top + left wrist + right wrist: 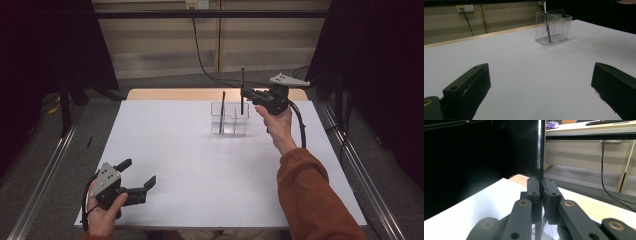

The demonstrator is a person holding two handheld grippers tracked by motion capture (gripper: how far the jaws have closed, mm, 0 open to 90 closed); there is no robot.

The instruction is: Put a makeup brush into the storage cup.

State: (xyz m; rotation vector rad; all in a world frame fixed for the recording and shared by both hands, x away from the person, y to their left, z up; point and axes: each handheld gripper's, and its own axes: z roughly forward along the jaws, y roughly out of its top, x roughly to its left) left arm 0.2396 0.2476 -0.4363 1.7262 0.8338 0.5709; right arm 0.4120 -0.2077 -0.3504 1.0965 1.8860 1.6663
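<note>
A clear plastic holder (229, 119) with two compartments stands at the far middle of the white table (175, 165). One dark pen (222, 111) leans in its left compartment, also visible in the left gripper view as pen (547, 30) inside holder (553, 26). My right gripper (244, 93) is shut on a second dark pen (242, 90), held upright over the holder's right compartment; the pen (541, 150) rises from between the closed jaws of the right gripper (541, 192). My left gripper (137, 176) rests open at the near left of the table, with nothing between its fingers (469, 87).
The table's wooden far edge (200, 94) lies just behind the holder. A black cable (202, 60) hangs down the back wall. Metal rails (45, 170) run along both sides of the table. Dark curtains close off both sides.
</note>
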